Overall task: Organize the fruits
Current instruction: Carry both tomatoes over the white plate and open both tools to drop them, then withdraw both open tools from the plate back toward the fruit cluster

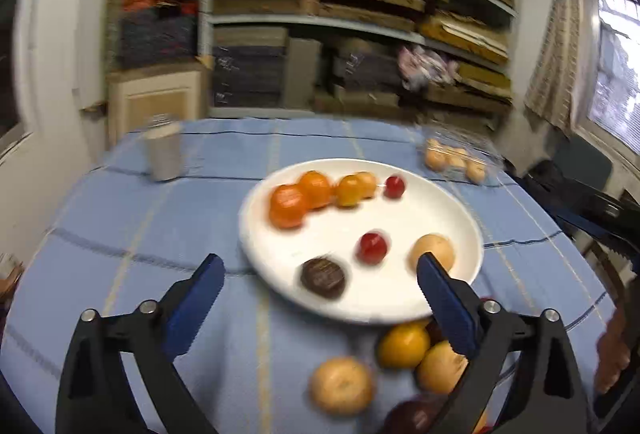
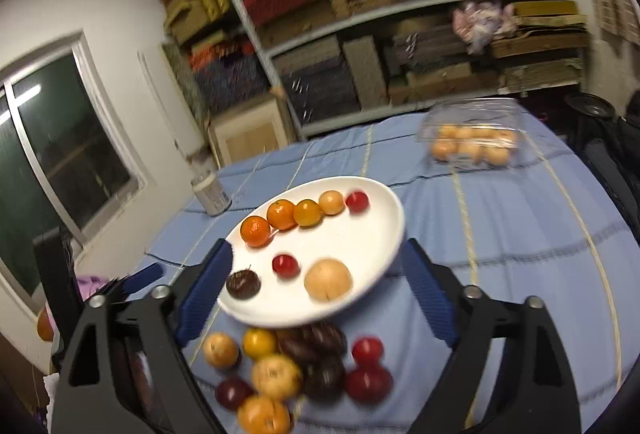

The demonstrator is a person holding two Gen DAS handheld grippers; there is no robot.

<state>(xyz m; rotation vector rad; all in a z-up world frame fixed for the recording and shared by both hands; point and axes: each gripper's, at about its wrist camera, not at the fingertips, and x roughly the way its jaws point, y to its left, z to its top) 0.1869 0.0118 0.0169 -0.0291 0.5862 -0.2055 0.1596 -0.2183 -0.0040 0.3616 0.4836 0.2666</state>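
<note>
Both sets of jaws gape wide, left gripper (image 1: 318, 276) and right gripper (image 2: 318, 262) holding nothing. Eight fruits sit sorted on the white plate (image 2: 384, 246); a loose pile (image 2: 296, 370) waits on the blue cloth just beside it, so roughly halfway I'd guess.

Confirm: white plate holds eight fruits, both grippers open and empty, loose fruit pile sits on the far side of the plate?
Not quite. The loose fruit pile sits on the near side of the white plate, toward the grippers, as the right wrist view shows. The rest holds: eight fruits on the plate, left gripper and right gripper open and empty.
</note>
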